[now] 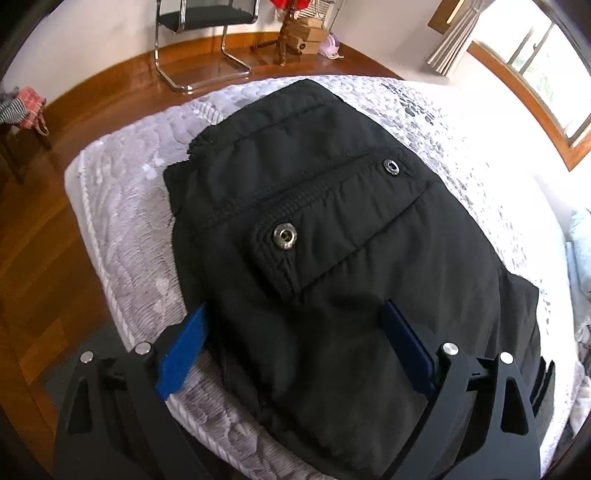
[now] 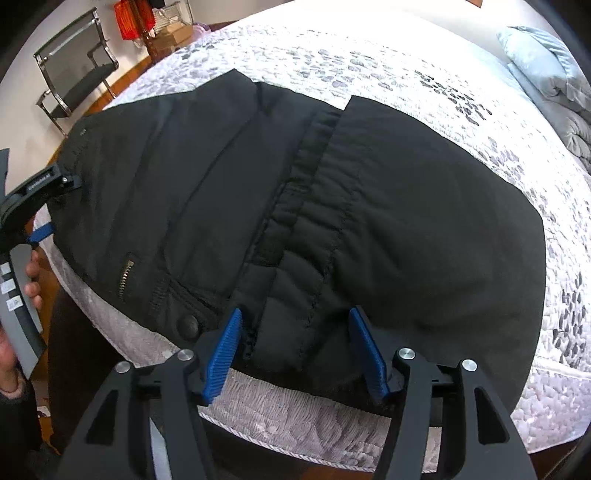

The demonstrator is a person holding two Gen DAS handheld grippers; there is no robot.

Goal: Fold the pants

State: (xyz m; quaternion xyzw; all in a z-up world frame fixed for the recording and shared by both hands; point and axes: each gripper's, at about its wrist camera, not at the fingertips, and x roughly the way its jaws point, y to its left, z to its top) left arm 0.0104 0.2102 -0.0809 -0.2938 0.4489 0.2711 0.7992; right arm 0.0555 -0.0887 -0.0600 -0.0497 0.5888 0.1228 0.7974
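Black pants (image 1: 325,229) lie folded into a compact bundle on the corner of a bed, a snap-button pocket flap (image 1: 284,236) on top. My left gripper (image 1: 295,314) is open, its blue fingers spread just above the bundle's near edge, holding nothing. In the right wrist view the same pants (image 2: 406,221) show a waistband seam, a zipper and a button (image 2: 188,325). My right gripper (image 2: 295,317) is open, its fingers straddling the near edge of the pants. The left gripper (image 2: 40,206) shows at that view's left edge, held by a hand.
The bed has a white and grey quilted cover (image 1: 122,206) (image 2: 517,155). A pale blue pillow or blanket (image 2: 546,74) lies at the bed's far side. Wooden floor (image 1: 55,258), a black metal-frame chair (image 1: 207,33), cardboard boxes (image 1: 306,37) and a window (image 1: 539,66) surround the bed.
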